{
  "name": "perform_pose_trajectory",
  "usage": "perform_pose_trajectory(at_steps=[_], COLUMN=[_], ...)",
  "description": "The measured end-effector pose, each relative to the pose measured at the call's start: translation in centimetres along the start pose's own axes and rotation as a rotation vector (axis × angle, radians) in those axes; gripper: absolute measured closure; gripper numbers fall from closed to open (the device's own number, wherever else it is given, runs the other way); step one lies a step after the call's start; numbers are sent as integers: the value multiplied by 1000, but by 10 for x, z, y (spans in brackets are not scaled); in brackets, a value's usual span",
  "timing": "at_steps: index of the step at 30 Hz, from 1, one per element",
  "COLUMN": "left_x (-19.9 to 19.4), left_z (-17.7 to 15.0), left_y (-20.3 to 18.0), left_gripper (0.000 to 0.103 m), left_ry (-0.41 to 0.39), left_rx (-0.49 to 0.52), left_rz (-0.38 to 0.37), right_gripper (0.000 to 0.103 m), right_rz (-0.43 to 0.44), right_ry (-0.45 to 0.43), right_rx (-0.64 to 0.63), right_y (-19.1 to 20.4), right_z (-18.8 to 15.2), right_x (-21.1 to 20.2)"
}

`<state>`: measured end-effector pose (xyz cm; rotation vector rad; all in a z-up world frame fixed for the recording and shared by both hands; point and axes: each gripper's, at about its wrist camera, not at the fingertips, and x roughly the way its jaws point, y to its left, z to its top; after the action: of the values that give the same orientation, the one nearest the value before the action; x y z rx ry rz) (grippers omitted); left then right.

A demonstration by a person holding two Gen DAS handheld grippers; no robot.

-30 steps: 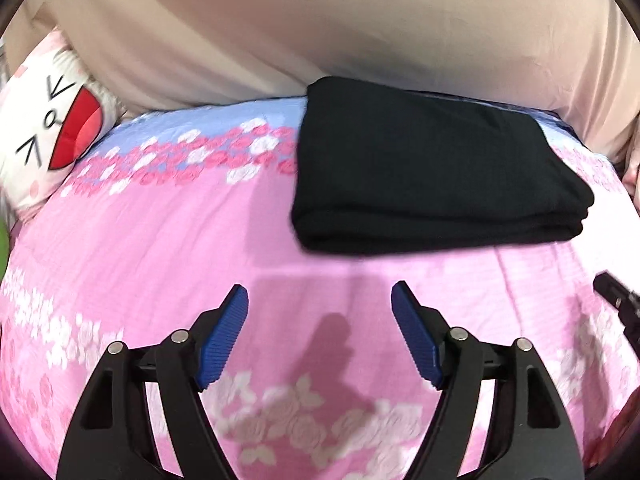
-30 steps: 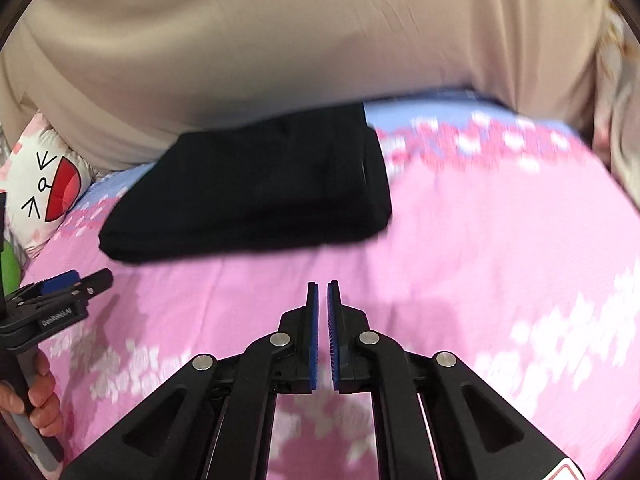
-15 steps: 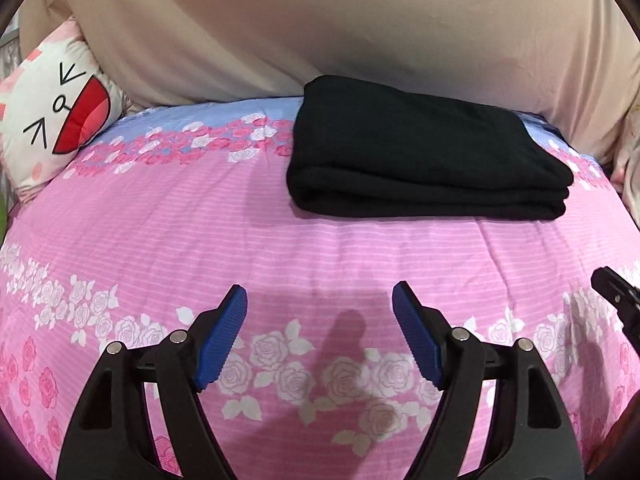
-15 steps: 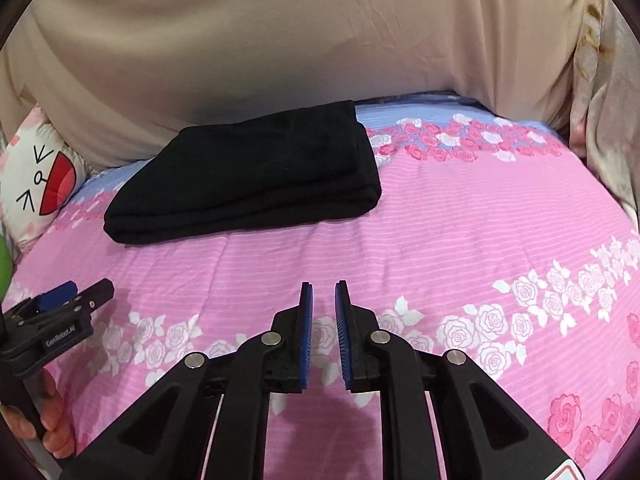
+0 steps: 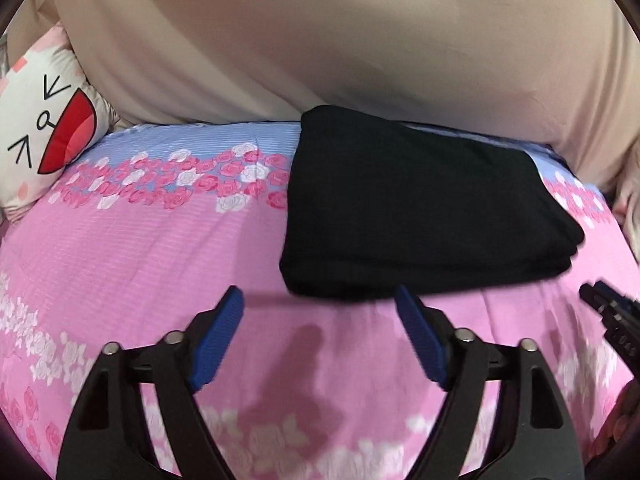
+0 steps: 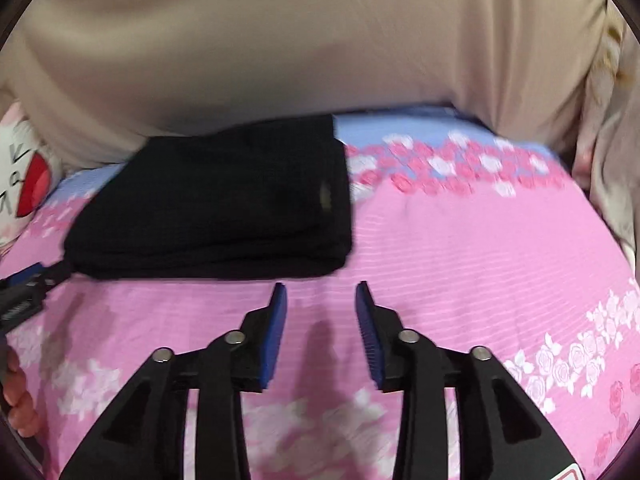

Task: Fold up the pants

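Lying folded into a thick rectangular stack, the black knit pants rest on the pink rose-printed bedsheet, near its pale blue floral band and close to the beige draped fabric that rises behind the bed. Both views are somewhat blurred. From the left wrist camera, the left gripper hangs above the sheet just short of the stack's near edge, its blue ribbed pads spread wide with nothing between them; the jaws have just been opening further. From the right wrist camera, the right gripper likewise hangs just in front of the pants' near right corner, its pads partly apart and empty; these jaws have just been opening from a nearly pressed-together stance. Neither gripper touches the pants. A white cushion with a cartoon face and red mouth lies at the left end of the bed. Fingers of the person's left hand show at the left margin of the right wrist view, below the tip of the left gripper.
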<state>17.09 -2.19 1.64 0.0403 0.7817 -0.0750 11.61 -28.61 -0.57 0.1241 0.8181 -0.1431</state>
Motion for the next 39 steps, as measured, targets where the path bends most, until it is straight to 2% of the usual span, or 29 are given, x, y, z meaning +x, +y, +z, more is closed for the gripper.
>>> perform_pose_trajectory(at_steps=[3,4,6,8,9,10,12,14,16,18,20,22,24,25,28,30,31,32,34,36,39], left_x=[11,16,25,35,37,38,37,38,35,28,18,10,0,-7,-20,-28,-32,-35,-40,-42,-40], left_z=[7,9,9,8,8,8,7,7,6,1,-7,-15,-27,-34,-51,-59,-62,-65,-67,-68,-69], left_y=[1,-1,-4,-7,-7,-6,-4,-3,-5,-9,-13,-15,-18,-19,-19,-15,-14,-14,-14,-16,-18], left_gripper=[22,22,22,23,23,23,23,23,23,22,22,20,16,15,12,10,10,10,10,10,10], left_ry=[13,22,24,42,49,50,40,52,53,47,32,26,19,13,9,13,15,11,-7,-10,-2], left_rx=[-1,12,36,52,55,54,49,38,35,46,62,69,76,83,86,60,48,37,33,37,46], left_rz=[-17,-23,10,22,22,26,22,16,10,7,8,12,14,9,27,12,11,17,24,36,36], right_gripper=[65,63,61,70,87,99,101,97,97,94,89,76,67,67,59,55,45,41,39,34,34], right_rz=[109,122,106,64,34,16,27,-37,-4,49,48,47,69,70,38,23,3,-24,-75,-87,-91], right_ry=[32,30,8,-1,-11,-24,-46,22,71,26,-10,-36,-31,-24,15,-37,-55,-69,-84,-93,-92], right_rx=[72,57,-19,-112,-128,-134,-93,-37,25,60,28,-3,-15,-31,-77,-79,-84,-90,-101,-106,-96], right_y=[-14,-11,4,22,25,24,10,-10,-22,-22,-10,6,19,27,45,51,51,53,56,55,53], right_z=[10,12,16,19,22,24,31,30,24,17,8,-6,-23,-34,-54,-58,-58,-59,-60,-60,-59], right_x=[17,17,17,24,26,24,21,39,41,13,-11,-30,-39,-42,-40,-55,-57,-60,-62,-62,-61])
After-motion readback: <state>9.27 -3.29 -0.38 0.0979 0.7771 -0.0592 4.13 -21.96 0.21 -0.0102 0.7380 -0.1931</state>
